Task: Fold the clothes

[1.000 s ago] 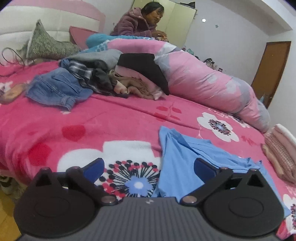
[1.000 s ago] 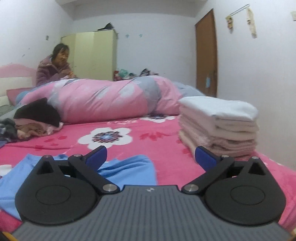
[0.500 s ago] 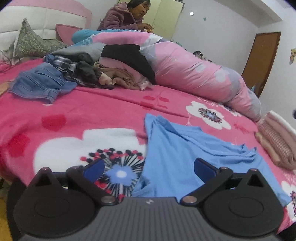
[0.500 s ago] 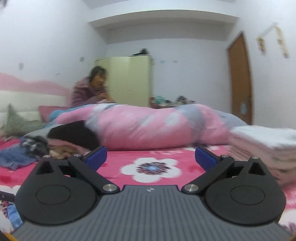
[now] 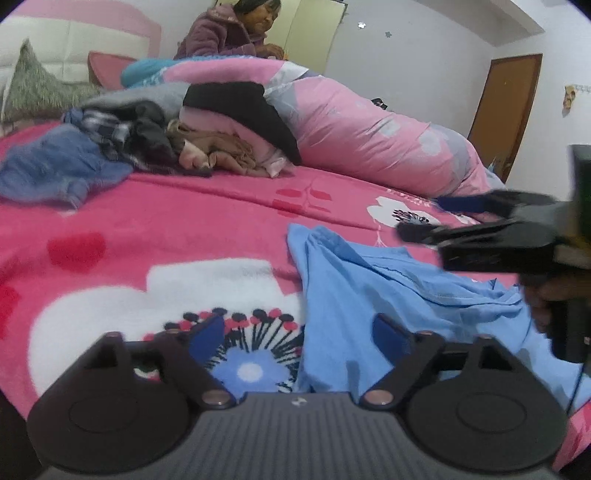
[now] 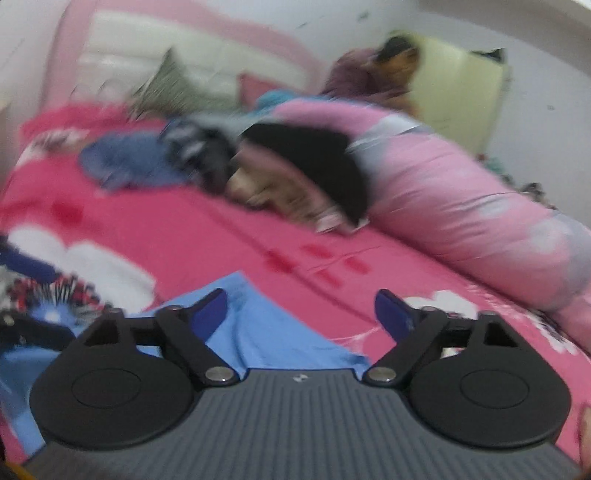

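Lying crumpled on the pink floral blanket (image 5: 184, 229) of the bed, one light blue garment (image 5: 369, 295) is seen near the bed's front edge, its upper corner raised into a peak and its folds running toward the right. One left gripper (image 5: 299, 334) is held low over the garment's left border, its two blue-tipped fingers (image 5: 386, 332) spread wide with nothing between them. One right gripper (image 6: 301, 308) is seen above the same garment, its fingers likewise spread wide and empty; in the left wrist view it enters from the right (image 5: 439, 218), gripped by a hand (image 5: 546, 299). A broad strip of bare blanket is left between the garment and one heap of unfolded clothes (image 5: 147, 144) farther back, where denim, plaid, tan and black pieces can be counted. One long rolled pink duvet (image 5: 369, 136) is laid behind the heap. One person (image 5: 236, 29) is seated beyond it. The right wrist view is blurred.
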`<move>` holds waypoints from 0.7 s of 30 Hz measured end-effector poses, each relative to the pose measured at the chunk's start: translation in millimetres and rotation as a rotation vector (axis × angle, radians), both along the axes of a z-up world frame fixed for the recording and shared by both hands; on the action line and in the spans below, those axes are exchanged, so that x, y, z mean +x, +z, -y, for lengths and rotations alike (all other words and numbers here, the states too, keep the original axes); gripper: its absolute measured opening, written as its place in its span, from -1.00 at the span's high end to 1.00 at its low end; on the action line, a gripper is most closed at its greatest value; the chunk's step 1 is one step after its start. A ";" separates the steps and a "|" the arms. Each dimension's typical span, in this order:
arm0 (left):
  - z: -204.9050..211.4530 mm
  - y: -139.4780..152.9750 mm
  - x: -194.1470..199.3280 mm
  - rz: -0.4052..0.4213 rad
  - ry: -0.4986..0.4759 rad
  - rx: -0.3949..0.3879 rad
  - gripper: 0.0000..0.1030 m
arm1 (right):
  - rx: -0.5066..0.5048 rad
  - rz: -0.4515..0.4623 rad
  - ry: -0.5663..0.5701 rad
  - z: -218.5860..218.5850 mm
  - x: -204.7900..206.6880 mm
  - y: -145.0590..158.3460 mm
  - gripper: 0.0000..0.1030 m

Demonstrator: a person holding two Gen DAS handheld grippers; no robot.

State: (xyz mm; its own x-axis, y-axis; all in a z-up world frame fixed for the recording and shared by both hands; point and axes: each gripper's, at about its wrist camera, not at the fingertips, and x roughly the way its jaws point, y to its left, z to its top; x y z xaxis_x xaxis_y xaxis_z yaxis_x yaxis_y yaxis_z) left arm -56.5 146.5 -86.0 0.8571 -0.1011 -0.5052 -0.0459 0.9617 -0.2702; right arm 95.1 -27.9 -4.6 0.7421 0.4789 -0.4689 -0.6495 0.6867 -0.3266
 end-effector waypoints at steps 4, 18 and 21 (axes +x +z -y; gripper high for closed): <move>-8.9 -9.0 1.8 0.015 -0.050 -0.027 -0.18 | -0.090 -0.052 0.054 -20.8 14.4 -15.6 0.01; -19.0 -27.8 0.6 0.038 -0.171 -0.015 0.05 | -0.213 -0.077 0.126 -65.0 64.2 -42.0 0.92; -18.8 -27.5 -0.1 0.039 -0.173 -0.010 0.04 | -0.139 -0.109 0.036 -53.1 86.3 -38.5 0.92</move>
State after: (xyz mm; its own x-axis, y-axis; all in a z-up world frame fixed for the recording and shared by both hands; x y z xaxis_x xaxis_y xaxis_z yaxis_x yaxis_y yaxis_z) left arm -56.6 165.4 -113.5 0.8451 -0.2538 -0.4705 0.1310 0.9516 -0.2780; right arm 181.4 25.2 -43.1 0.6668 0.4294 -0.6091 -0.7096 0.6156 -0.3428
